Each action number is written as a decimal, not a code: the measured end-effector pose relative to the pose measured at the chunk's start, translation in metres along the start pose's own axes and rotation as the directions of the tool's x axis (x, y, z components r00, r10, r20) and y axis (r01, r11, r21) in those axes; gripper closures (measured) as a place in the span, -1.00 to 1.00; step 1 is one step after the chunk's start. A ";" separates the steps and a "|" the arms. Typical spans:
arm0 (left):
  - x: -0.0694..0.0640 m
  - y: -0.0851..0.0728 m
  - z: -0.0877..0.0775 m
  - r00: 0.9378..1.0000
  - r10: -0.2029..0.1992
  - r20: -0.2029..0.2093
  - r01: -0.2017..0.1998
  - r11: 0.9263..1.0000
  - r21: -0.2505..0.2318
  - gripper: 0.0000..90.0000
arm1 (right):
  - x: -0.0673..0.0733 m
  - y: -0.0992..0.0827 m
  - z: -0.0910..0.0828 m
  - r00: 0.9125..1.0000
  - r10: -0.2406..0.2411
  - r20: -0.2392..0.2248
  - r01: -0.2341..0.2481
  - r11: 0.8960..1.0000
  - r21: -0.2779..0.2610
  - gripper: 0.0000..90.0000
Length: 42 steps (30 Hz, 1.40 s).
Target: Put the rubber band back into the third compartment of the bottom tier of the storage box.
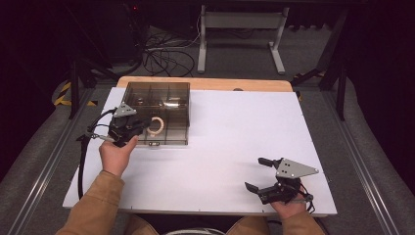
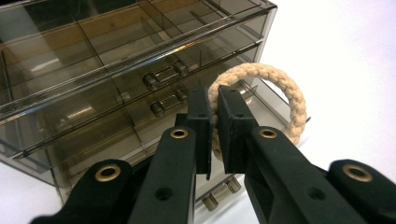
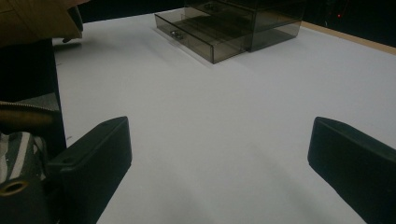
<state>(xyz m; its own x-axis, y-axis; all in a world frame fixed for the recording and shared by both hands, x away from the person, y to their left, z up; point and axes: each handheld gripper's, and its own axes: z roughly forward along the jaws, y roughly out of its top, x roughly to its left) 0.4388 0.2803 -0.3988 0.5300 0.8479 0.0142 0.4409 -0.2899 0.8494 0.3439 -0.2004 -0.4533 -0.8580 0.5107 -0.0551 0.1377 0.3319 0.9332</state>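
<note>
A beige braided rope ring is pinched at its left side between the black jaws of my left gripper, which is shut on it. In the high view that gripper holds the ring over the pulled-out bottom drawer of a smoked clear drawer box. The box front, with its small metal handles, stands just behind the ring. My right gripper rests near the table's front right corner with its jaws wide apart and nothing between them; the same open gripper looks across the bare white top toward the box.
The white tabletop lies on a wooden board whose edge shows at the back. A sleeve shows at the upper left of the right gripper view. Cables and a white table frame stand on the floor beyond the table.
</note>
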 end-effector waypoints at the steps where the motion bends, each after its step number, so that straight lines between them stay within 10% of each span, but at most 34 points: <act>1: 0.000 0.000 0.002 1.000 0.000 0.000 0.000 1.000 0.002 0.88 | 0.000 0.000 0.000 1.000 0.000 0.000 0.000 1.000 0.000 -0.85; 27: -0.005 -0.002 0.038 0.998 -0.034 0.058 0.035 0.999 -0.032 0.88 | 0.002 -0.002 -0.005 1.000 -0.002 0.011 0.002 1.000 -0.001 -0.85; 42: -0.013 -0.009 0.059 0.999 0.034 0.030 -0.033 0.999 -0.030 0.88 | 0.002 -0.003 -0.006 1.000 0.005 0.013 -0.005 1.000 -0.005 -0.85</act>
<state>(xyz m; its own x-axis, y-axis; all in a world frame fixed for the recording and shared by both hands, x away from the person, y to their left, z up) 0.4706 0.2457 -0.4378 0.5658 0.8241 0.0271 0.4016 -0.3041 0.8638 0.3384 -0.2052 -0.4537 -0.8509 0.5225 -0.0550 0.1396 0.3258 0.9351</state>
